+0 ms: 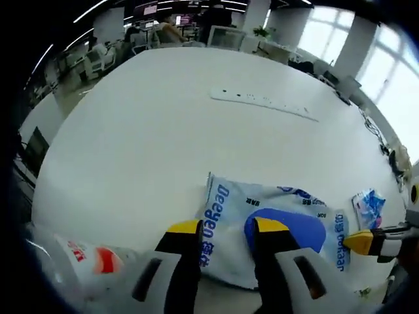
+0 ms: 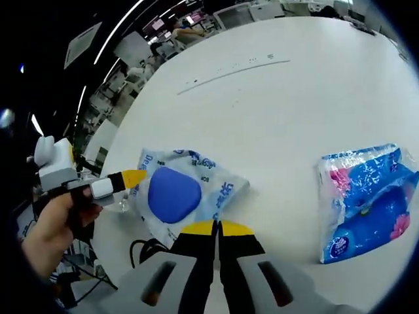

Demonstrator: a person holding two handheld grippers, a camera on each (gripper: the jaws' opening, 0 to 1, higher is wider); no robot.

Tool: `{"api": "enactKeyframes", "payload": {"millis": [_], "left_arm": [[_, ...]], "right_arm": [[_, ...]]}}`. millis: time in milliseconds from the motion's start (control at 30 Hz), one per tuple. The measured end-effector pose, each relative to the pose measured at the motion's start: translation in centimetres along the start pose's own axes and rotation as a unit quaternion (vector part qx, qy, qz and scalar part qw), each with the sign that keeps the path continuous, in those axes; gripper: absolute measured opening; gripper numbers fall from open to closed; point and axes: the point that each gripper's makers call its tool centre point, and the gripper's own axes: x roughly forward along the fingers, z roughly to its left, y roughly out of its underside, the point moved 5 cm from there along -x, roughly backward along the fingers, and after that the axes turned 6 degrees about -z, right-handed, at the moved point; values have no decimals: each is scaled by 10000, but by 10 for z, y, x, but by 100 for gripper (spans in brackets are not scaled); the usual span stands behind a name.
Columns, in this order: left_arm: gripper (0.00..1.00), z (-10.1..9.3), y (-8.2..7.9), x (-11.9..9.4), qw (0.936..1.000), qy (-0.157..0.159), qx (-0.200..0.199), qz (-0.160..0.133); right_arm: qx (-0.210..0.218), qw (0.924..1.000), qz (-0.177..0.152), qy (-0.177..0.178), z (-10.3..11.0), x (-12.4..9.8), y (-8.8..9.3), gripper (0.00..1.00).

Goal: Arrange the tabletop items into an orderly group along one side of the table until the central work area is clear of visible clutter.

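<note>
Wet-wipe pack (image 1: 262,232), a flat white-and-blue plastic pouch with a blue oval lid, is lying near the table's (image 1: 163,131) edge; the left gripper (image 1: 226,229) is straddling its edge with jaws spread; the right gripper (image 2: 216,227), jaws pressed together, is touching its corner; a push risks crumpling the pouch or sliding it off; the blue floral tissue packet (image 2: 366,199) is sitting well apart.
</note>
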Motion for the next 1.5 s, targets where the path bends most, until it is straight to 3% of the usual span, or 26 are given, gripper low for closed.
{"api": "enactKeyframes", "payload": {"millis": [33,67,100,133,233,267,400,433,567,933,1133,1200,1367,1500], "left_arm": [[48,5,-2,-1,9995,-226,238,-15],[53,8,2,6,9993,-127,350,34],[51,9,5,8,9993,-113,321,156],[45,9,12,7,9990,4,244,382],[29,10,20,8,9975,168,-358,585],[28,15,20,7,9980,88,-312,534],[4,19,18,4,9984,137,-170,528],[3,13,18,4,9970,317,-449,553],[2,11,18,-1,9977,313,-255,546],[0,-1,9,-23,9959,625,-586,294],[1,-12,10,-30,9947,773,-639,234],[1,-17,13,-32,9940,840,-655,254],[1,-28,17,-34,9935,941,-567,306],[1,-31,22,-30,9922,1001,-633,383]], "right_arm": [[-11,10000,-2,8,-1,0,0,0],[9,10000,-4,5,-1,0,0,0],[42,10000,-7,-2,-2,1,-1,0],[51,10000,-16,-2,-2,1,-1,0],[136,9999,-73,-9,-1,0,-2,0],[109,9999,-79,11,-1,0,-2,0],[107,9999,-117,69,-6,-2,-4,0],[210,9997,-142,25,-7,-2,-5,0],[194,9996,-202,67,-8,-2,-9,0],[46,9984,-552,63,-9,-25,-24,0],[-321,9973,-642,126,-7,-45,-26,0],[-637,9958,-618,224,-10,-52,-26,0],[-983,9930,-574,314,-15,-58,-25,0],[-1613,9850,-383,469,-22,-57,-23,0]]}}
